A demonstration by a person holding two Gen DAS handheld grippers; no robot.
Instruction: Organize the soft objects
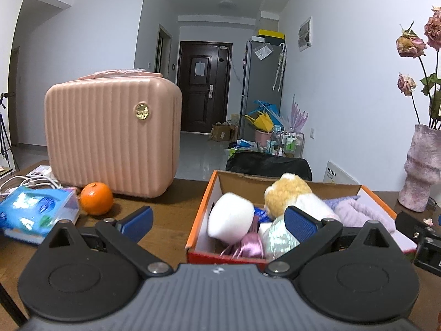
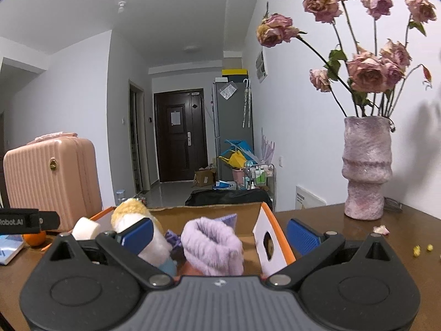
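A lived-in flat, seen from a wooden bench (image 1: 165, 193) in the main room.

A dark front door (image 1: 202, 85) closes a tiled hallway, with a grey fridge (image 1: 261, 82) beside it carrying notes and hung umbrellas (image 1: 281, 66). Cardboard boxes (image 1: 222, 132), bags and a small trolley of bottles (image 1: 289, 140) clutter the floor near it. On the bench stand a pink suitcase (image 1: 110, 132), an orange (image 1: 96, 198) and a vase (image 2: 366, 168) of dried roses (image 2: 366, 71).
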